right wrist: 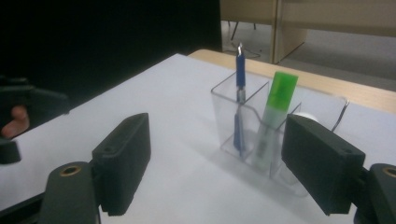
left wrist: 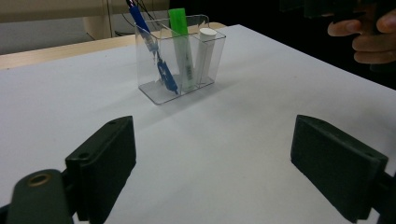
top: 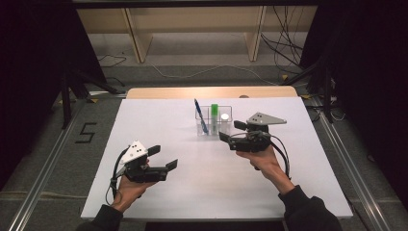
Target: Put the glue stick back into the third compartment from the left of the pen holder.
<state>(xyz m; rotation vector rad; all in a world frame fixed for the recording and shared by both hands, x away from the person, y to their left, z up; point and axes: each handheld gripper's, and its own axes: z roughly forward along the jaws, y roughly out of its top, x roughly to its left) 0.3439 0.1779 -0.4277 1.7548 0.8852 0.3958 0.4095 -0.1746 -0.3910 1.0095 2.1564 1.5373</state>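
The left gripper [top: 164,158] is held spread wide with nothing in it, well apart from the clear holder [top: 213,121] up the table. The right gripper [top: 232,131] is parked just beside the holder, jaws spread too, nothing pinched.

A white worktop [top: 159,120] fills the middle of the high view, with a strip of pale wood [top: 211,92] along its far edge. Behind it, at the top of the frame, stands a light wooden shelf unit [top: 192,29] on a grey floor [top: 202,72]. Cables [top: 284,43] trail across that floor at upper right. Black curtains [top: 33,72] darken both sides. A metal rail [top: 43,168] runs along the lower left, beside a black "5" mark [top: 85,133].
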